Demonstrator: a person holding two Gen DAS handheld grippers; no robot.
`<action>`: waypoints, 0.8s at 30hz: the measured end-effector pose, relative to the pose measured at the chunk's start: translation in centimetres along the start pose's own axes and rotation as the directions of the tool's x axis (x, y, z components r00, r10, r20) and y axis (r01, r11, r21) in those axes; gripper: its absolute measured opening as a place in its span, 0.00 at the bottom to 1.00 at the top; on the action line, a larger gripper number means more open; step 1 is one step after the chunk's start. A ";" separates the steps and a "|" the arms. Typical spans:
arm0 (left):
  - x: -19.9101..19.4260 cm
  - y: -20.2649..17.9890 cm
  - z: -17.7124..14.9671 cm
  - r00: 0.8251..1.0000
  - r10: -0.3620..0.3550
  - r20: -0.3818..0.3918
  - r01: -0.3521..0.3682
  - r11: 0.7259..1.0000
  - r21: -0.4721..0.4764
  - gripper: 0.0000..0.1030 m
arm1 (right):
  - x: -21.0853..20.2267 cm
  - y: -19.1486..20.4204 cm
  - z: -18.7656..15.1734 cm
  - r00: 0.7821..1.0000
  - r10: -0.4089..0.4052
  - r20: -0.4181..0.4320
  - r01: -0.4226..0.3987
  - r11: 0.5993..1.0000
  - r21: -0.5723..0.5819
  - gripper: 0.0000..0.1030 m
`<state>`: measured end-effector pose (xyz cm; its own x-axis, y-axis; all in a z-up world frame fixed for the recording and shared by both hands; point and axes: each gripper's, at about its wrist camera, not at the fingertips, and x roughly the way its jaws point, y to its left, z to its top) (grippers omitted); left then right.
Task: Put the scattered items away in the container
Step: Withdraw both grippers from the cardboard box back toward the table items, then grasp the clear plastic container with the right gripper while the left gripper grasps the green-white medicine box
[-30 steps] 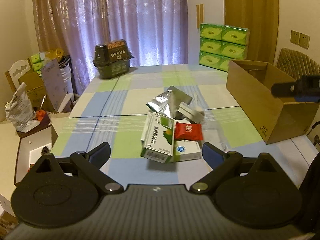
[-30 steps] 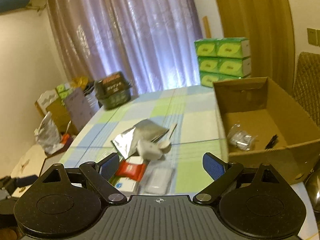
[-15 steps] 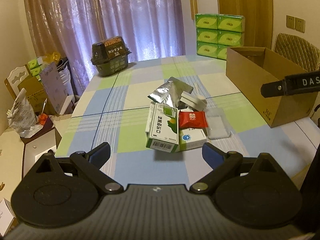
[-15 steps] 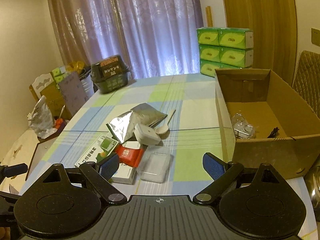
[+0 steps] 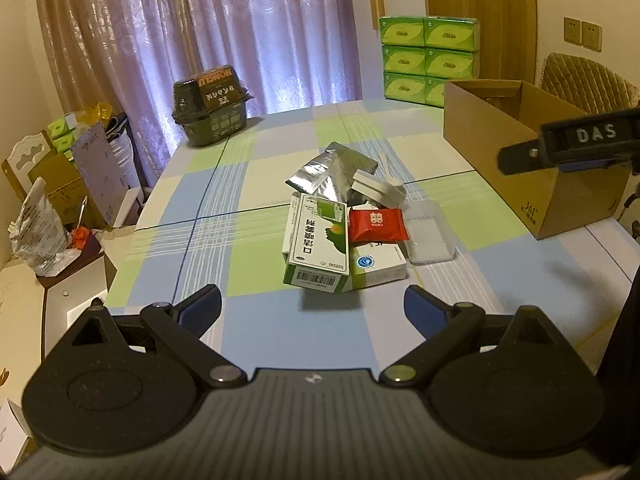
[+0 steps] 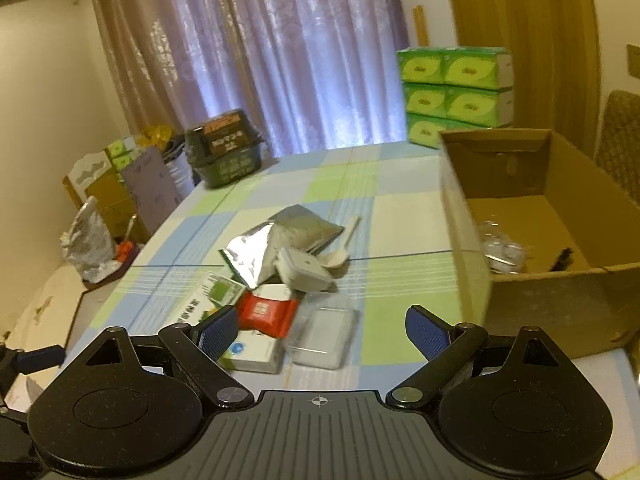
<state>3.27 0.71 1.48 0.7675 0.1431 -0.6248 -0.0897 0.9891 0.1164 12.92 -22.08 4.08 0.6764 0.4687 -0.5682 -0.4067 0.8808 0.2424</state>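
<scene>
Checked tablecloth point(image 5: 256, 184) mid-table holds the pile, cardboard box point(image 6: 560, 240) at right edge; both my grippers, left gripper point(image 5: 312, 306) & right gripper point(image 6: 322, 330), gape empty; green carton point(image 5: 320, 244) overlaps neighbours, so a hasty grab could drag the red packet point(image 6: 268, 314) w/ it.

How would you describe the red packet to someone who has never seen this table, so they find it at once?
Look at the checked tablecloth, at the pile left of the cardboard box. The red packet lies near the pile's front, between the green-and-white carton and the clear plastic case. It is the only red item there.
</scene>
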 end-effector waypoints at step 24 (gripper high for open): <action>8.9 0.8 1.7 1.000 -0.021 -0.009 0.021 0.996 0.090 0.86 | 13.7 0.3 -1.3 0.965 0.008 -0.261 -0.021 0.999 -0.046 0.77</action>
<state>11.10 2.69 -2.65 0.7634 0.1229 -0.6342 -0.0157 0.9850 0.1719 21.28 -15.51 -4.67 0.4893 0.4418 -0.7520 -0.4487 0.8668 0.2173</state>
